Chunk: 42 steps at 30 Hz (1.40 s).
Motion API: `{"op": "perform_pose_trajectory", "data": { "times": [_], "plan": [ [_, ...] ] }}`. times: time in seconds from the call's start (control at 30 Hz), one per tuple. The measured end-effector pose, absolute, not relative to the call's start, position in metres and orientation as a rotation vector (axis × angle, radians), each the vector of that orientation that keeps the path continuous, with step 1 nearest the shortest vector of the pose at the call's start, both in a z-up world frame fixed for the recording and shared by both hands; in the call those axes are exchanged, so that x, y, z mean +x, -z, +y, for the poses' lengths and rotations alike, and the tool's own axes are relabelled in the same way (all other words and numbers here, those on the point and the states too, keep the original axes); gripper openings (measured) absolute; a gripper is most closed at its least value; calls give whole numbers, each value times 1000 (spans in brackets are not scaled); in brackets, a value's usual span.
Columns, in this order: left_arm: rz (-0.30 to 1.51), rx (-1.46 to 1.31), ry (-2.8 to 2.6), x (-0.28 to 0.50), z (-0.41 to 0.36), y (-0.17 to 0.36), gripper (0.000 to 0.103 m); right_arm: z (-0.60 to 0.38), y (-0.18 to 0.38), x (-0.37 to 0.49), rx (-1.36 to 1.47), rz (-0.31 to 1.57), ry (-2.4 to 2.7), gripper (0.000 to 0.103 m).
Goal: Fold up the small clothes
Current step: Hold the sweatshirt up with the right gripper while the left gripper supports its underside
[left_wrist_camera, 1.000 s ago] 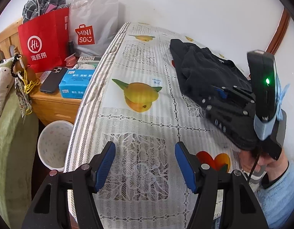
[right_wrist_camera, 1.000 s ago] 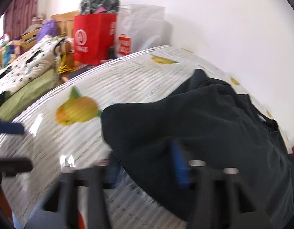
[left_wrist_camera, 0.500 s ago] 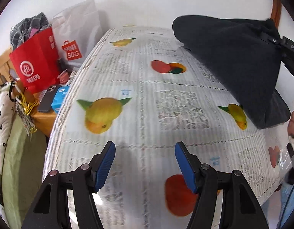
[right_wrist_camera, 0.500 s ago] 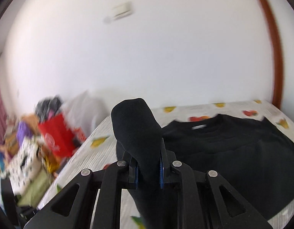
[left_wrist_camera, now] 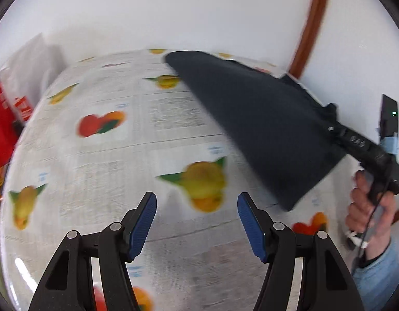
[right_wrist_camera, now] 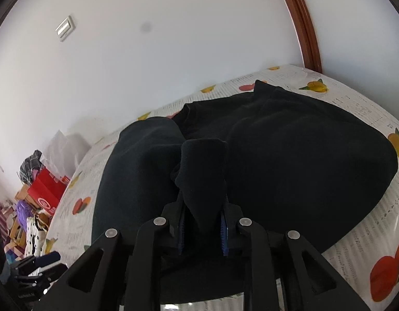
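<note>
Black fleece garment (right_wrist_camera: 290,155) spread on fruit-print surface (left_wrist_camera: 116,160), one edge bunched between right gripper (right_wrist_camera: 202,229) jaws, now opening, long axis running away from them; left gripper (left_wrist_camera: 197,226) empty, jaws half-open, farther off.

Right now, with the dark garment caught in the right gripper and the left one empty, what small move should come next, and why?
Probably bring the left gripper across to pinch the free lower corner of the black garment. The right gripper, its jaws opening, has a bunched fold between them and lifts one side off the fruit-print tablecloth; the left stands open with nothing between its pads.
</note>
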State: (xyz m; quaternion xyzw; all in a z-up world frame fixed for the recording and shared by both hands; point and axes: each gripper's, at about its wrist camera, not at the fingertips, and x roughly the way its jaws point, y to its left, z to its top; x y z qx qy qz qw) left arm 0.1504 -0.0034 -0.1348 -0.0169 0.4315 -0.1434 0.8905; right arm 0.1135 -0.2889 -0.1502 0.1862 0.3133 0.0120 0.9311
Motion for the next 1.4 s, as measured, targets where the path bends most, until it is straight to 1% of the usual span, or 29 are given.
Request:
{"op": "perform_pose_trajectory", "data": {
  "times": [0.03, 0.07, 0.13, 0.2, 0.3, 0.43, 0.47, 0.5, 0.53, 0.57, 0.6, 0.63, 0.67, 0.87, 1.07, 1.1, 1.13, 1.17, 1.2, 1.23, 1.27, 1.3, 1.33, 1.37, 1.4],
  "plan": [
    [893, -33, 330, 150, -15, 134, 64, -292, 151, 110, 364, 641, -22, 28],
    [889, -30, 352, 151, -24, 134, 64, -296, 149, 105, 338, 633, -8, 34],
    [881, -21, 399, 150, -42, 135, 65, -301, 145, 100, 297, 612, -11, 37],
    [879, -8, 441, 148, -59, 138, 65, -307, 142, 97, 289, 602, -37, 43],
    [897, 7, 460, 150, -77, 145, 65, -313, 144, 101, 285, 608, -73, 47],
    [925, 30, 405, 162, -98, 158, 65, -313, 152, 116, 299, 650, -107, 48],
    [927, 32, 392, 164, -100, 159, 64, -312, 154, 122, 307, 656, -120, 48],
    [923, 32, 380, 164, -103, 160, 54, -310, 156, 127, 310, 664, -126, 47],
    [910, 20, 388, 163, -102, 159, 48, -308, 158, 133, 304, 673, -117, 44],
    [903, 9, 390, 162, -100, 160, 41, -304, 160, 138, 285, 681, -114, 26],
    [891, 3, 380, 160, -98, 159, 29, -299, 163, 145, 263, 702, -119, 16],
    [872, 2, 370, 156, -94, 157, 25, -295, 164, 149, 248, 718, -112, 16],
    [852, 12, 346, 154, -88, 156, 19, -291, 163, 152, 232, 721, -108, 16],
    [856, -96, 288, 162, -30, 156, 16, -254, 162, 166, 190, 724, -170, 15],
    [855, -144, 209, 152, 34, 153, 16, -196, 162, 178, 202, 734, -264, 15],
    [861, -158, 202, 151, 47, 154, 17, -188, 162, 179, 203, 736, -280, 17],
    [868, -162, 205, 148, 57, 154, 17, -178, 162, 178, 210, 739, -306, 19],
    [871, -165, 210, 146, 63, 153, 18, -173, 161, 176, 220, 741, -323, 23],
    [875, -174, 216, 144, 70, 153, 21, -169, 160, 174, 245, 745, -346, 30],
    [879, -187, 227, 142, 75, 154, 21, -167, 160, 174, 265, 748, -365, 37],
    [881, -200, 249, 140, 78, 154, 25, -165, 160, 173, 291, 750, -388, 51],
    [886, -205, 265, 139, 79, 155, 35, -164, 159, 172, 308, 741, -391, 55],
    [885, -205, 281, 137, 78, 154, 41, -162, 159, 173, 311, 735, -379, 55],
    [880, -199, 295, 136, 75, 154, 52, -161, 158, 175, 309, 740, -371, 57],
    [876, -180, 296, 135, 69, 153, 56, -158, 159, 178, 310, 750, -368, 59]
  ]
}}
